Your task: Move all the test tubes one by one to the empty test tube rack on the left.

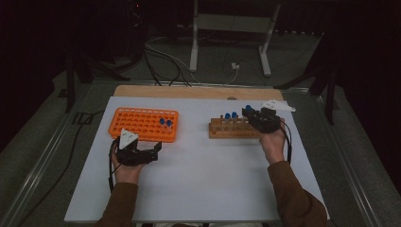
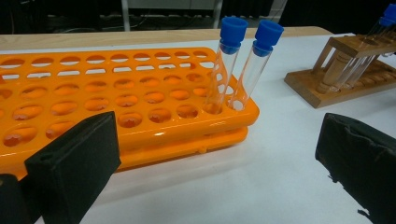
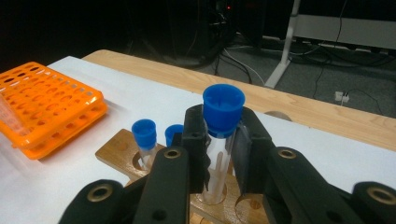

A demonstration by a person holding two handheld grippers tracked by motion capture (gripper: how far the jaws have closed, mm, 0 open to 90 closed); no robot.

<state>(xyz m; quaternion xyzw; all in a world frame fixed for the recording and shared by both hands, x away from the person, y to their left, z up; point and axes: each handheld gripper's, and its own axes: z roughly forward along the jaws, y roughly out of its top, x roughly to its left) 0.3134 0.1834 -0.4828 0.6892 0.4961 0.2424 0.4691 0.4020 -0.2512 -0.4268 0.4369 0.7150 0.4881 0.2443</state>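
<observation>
Blue-capped tube (image 3: 219, 140) in wooden rack (image 3: 119, 154) clamped by right gripper (image 3: 220, 154); left gripper (image 2: 219, 163) gapes empty.

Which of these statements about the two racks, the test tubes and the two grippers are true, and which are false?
1. Two blue-capped test tubes stand in the orange rack. True.
2. The right gripper is open and holds nothing. False: its jaws are shut on a blue-capped tube that stands in the wooden rack.
3. The left gripper is open, with nothing between its jaws. True.
4. The orange rack is full of tubes. False: almost all its holes are empty.
5. The wooden rack lies on the white sheet. True.
</observation>
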